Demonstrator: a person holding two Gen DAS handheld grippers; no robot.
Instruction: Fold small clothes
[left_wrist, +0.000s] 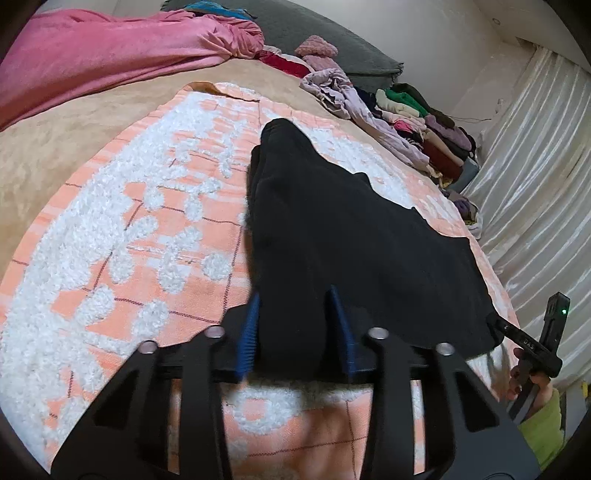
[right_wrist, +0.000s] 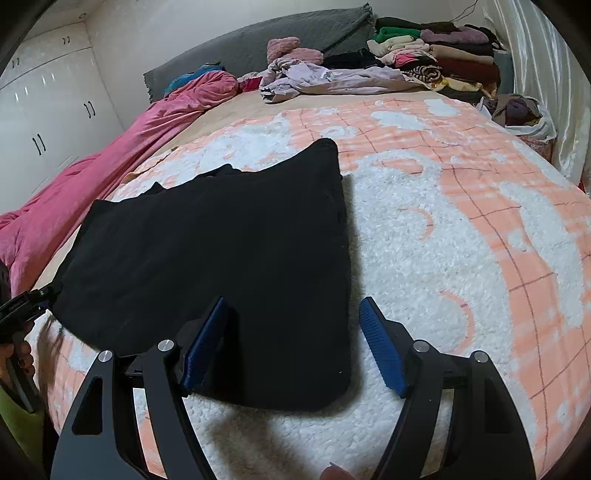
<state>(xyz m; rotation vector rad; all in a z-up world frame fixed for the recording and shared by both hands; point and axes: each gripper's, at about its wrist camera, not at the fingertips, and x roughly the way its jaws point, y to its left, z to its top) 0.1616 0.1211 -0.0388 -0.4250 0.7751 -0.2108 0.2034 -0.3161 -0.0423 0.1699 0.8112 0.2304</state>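
Observation:
A black garment (left_wrist: 354, 236) lies spread on an orange-and-white fuzzy blanket (left_wrist: 147, 229) on the bed. My left gripper (left_wrist: 295, 306) holds the garment's near edge between its blue pads; the cloth fills the gap and drapes over the jaw. My right gripper (right_wrist: 295, 314) is open over the garment's (right_wrist: 221, 251) near right corner, with its left pad (right_wrist: 207, 339) on the cloth and its right pad (right_wrist: 380, 339) over the blanket (right_wrist: 461, 240). The right gripper also shows at the right edge of the left wrist view (left_wrist: 509, 328).
A pink duvet (right_wrist: 110, 155) lies along the bed's left side. A loose lilac garment (right_wrist: 325, 79) and stacks of folded clothes (right_wrist: 443, 55) sit at the head of the bed. Pale curtains (left_wrist: 528, 184) hang to the right; white wardrobes (right_wrist: 48, 107) stand at left.

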